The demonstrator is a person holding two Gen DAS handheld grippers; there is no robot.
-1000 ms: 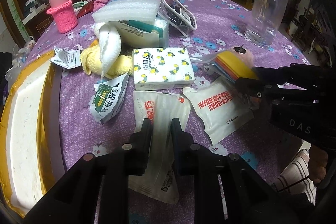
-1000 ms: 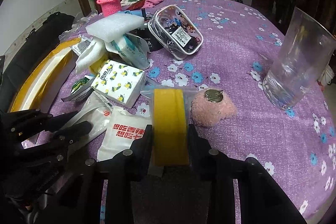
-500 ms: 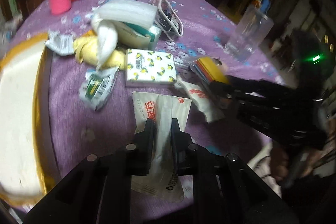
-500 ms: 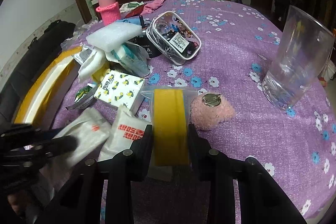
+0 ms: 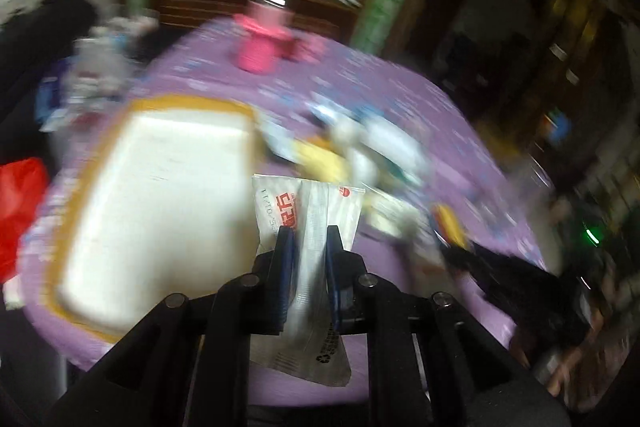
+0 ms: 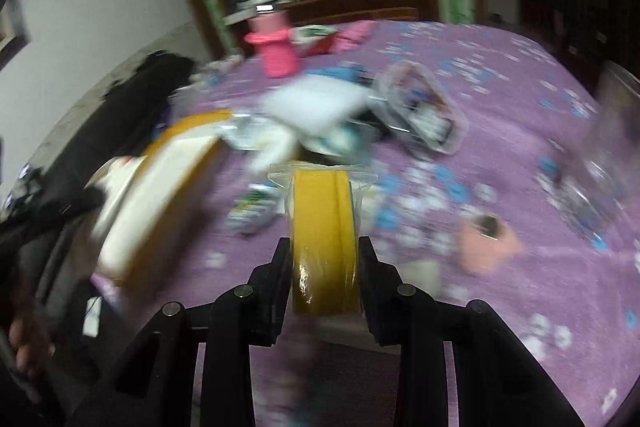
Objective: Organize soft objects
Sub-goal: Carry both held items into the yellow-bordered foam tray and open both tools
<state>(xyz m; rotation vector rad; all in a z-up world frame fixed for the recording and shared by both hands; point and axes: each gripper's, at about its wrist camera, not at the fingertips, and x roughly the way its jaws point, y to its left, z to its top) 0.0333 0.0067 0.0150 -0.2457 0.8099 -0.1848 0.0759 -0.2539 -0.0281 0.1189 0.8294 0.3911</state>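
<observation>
- Purple flowered cloth covers the round table [image 6: 500, 75], and both views of it are smeared by motion blur.
- Nearest in the left wrist view, the left gripper [image 5: 310, 251] has its fingers drawn close together on a flat white packet [image 5: 308, 223] with red print; the packet runs up between the fingers, past their tips, and hangs down below them, clear of the table.
- Just left of that packet lies a shallow white tray [image 5: 160, 203] with a yellow-brown rim; what shows of its inside looks bare.
- Nearest in the right wrist view, the right gripper [image 6: 324, 255] has its fingers partly closed on a yellow sponge pack [image 6: 324, 227] in clear plastic wrap, standing on edge between the pads and reaching beyond the tips.
- To the right of it, a pink fluffy pouch [image 6: 486, 243] rests on the cloth.
- Farther off, a clear plastic case [image 6: 424, 115] holds small items too blurred to name.
- Beyond the heap of soft goods stands a pink knitted bottle sleeve [image 6: 276, 47].
</observation>
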